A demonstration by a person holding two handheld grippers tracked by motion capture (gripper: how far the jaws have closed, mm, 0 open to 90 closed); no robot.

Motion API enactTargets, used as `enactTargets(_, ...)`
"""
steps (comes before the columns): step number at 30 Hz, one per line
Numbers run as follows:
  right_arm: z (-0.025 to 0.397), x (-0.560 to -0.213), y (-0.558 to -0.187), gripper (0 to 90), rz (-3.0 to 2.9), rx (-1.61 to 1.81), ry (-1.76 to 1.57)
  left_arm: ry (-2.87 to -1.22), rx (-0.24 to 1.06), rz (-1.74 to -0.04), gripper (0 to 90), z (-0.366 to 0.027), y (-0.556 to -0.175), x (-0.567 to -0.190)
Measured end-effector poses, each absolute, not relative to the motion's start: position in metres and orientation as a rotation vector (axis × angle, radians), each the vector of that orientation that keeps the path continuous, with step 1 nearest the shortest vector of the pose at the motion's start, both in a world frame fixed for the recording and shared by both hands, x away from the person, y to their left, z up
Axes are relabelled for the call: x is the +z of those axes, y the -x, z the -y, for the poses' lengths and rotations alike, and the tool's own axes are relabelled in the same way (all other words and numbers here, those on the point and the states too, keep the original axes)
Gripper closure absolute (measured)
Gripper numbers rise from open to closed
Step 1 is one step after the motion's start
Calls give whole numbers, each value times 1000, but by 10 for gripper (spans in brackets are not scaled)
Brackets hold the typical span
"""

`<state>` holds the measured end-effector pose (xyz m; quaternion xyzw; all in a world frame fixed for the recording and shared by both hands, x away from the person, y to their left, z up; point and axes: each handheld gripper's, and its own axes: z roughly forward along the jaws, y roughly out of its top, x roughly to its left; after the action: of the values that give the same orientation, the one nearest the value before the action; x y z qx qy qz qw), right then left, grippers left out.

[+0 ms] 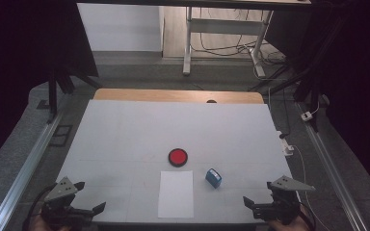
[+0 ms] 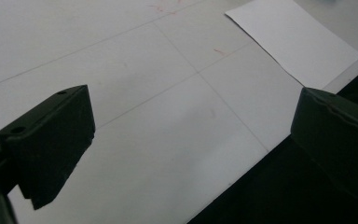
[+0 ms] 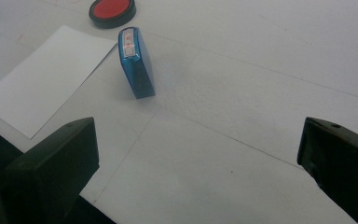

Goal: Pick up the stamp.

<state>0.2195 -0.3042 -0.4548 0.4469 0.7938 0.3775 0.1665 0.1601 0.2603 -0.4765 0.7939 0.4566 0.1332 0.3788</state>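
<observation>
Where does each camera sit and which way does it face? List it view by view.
High view: above the near edge, facing forward and down on the table; both grippers at the bottom corners.
Left gripper view: along the open left gripper toward the paper sheet.
Right gripper view: along the open right gripper toward the blue stamp, ink pad.
Shared: the sheet.

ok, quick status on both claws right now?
Left claw: open, jaws wide apart, holding nothing, at the table's near left edge.
Right claw: open, holding nothing, short of the blue stamp.
</observation>
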Motion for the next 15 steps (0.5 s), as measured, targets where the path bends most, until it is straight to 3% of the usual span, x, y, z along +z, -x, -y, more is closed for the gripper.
enactTargets(15, 301, -455, -219, 0, -2301, 1054, -1240, -2038, 275, -1160, 0, -261, -164, -479)
